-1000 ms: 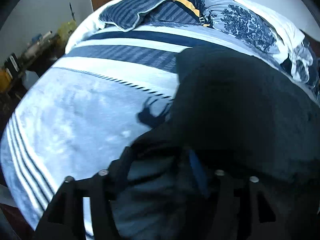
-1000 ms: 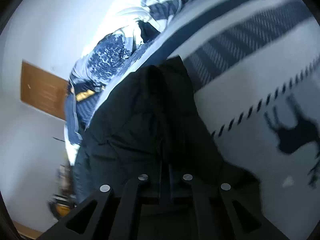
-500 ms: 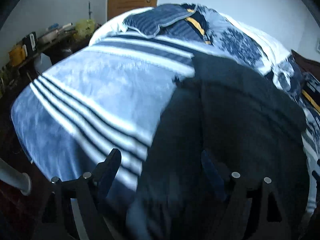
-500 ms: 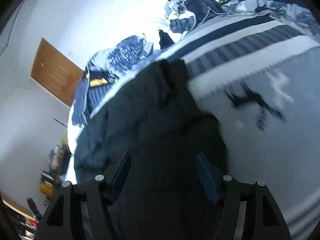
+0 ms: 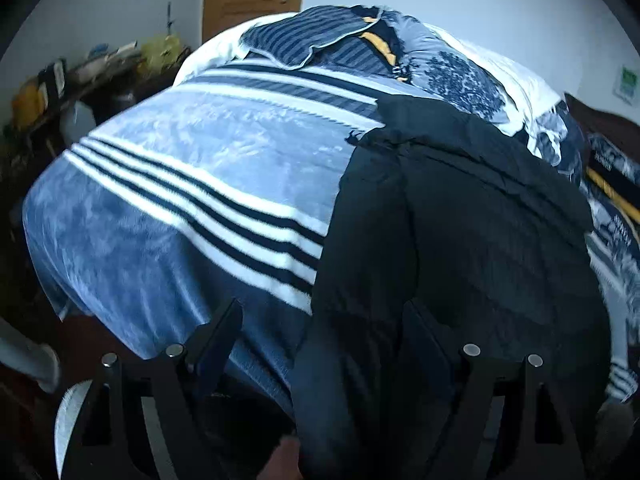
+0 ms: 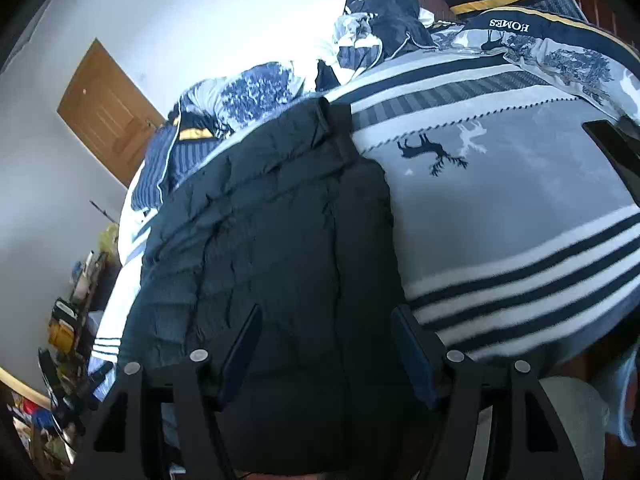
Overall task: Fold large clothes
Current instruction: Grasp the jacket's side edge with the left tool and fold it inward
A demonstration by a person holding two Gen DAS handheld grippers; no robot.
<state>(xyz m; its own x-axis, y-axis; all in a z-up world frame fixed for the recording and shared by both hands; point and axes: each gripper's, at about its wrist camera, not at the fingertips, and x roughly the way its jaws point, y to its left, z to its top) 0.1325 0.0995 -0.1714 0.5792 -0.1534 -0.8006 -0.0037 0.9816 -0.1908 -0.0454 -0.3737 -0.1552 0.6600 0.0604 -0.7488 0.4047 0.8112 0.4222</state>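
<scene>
Garment: black padded jacket lies flat on the striped blue blanket, filling the right half of the left view. Left gripper jaws wide, nothing held. Right gripper jaws wide above jacket's lower centre, nothing held

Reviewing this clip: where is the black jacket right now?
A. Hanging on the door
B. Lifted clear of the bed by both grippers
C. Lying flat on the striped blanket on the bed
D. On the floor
C: the jacket lies spread on the blanket, and both the left hand-held gripper and the right hand-held gripper are open, holding nothing.
</scene>
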